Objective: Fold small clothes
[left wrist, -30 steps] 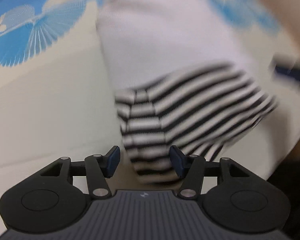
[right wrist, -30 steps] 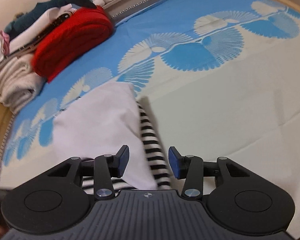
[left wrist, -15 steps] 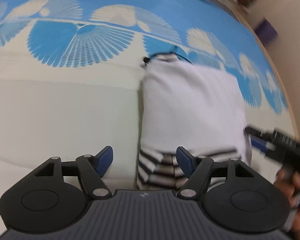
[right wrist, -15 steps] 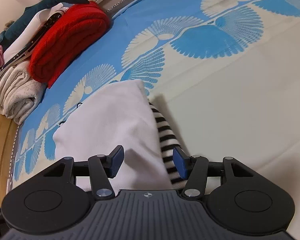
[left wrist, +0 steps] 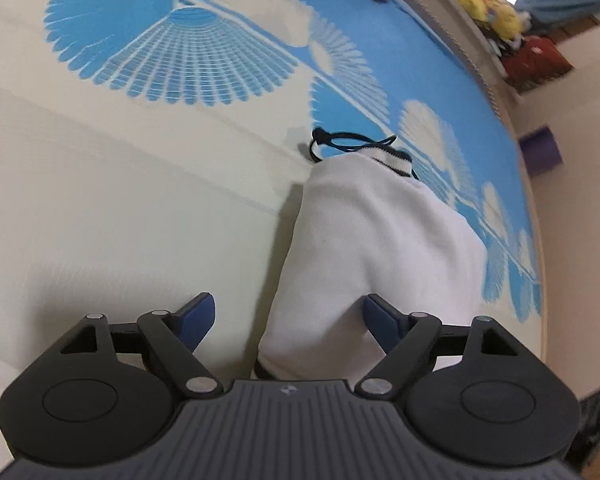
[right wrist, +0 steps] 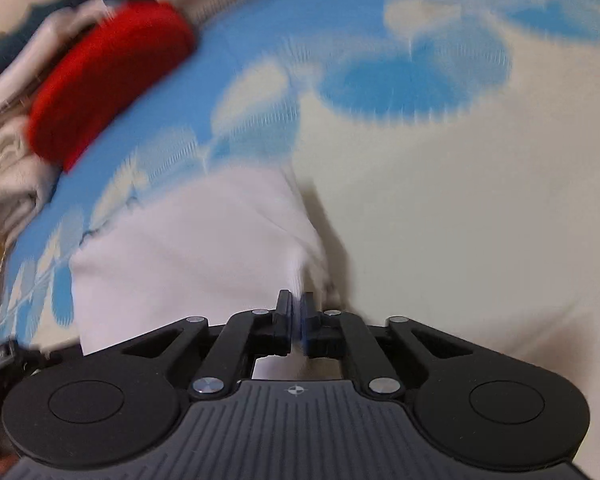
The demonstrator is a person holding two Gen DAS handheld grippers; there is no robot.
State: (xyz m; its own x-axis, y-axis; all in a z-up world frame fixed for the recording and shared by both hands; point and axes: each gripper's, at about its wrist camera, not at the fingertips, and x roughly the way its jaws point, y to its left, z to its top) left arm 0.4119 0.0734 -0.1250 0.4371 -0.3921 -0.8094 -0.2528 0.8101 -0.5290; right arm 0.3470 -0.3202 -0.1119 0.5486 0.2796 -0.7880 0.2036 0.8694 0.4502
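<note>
Both grippers tilt downward: left gripper [left wrist: 287, 318] opening astride the folded white cotton garment [left wrist: 374, 248]; right gripper [right wrist: 297, 322] closing, seemingly pinching its edge.

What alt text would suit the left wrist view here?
The left claw, jaws opening, straddles the near edge of a folded white garment lying on a blue-and-cream fan-print sheet. A black drawstring pokes out at its far end.

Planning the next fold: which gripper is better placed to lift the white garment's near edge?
Right gripper: its jaws are closing on the white garment. Left gripper is opening.
</note>
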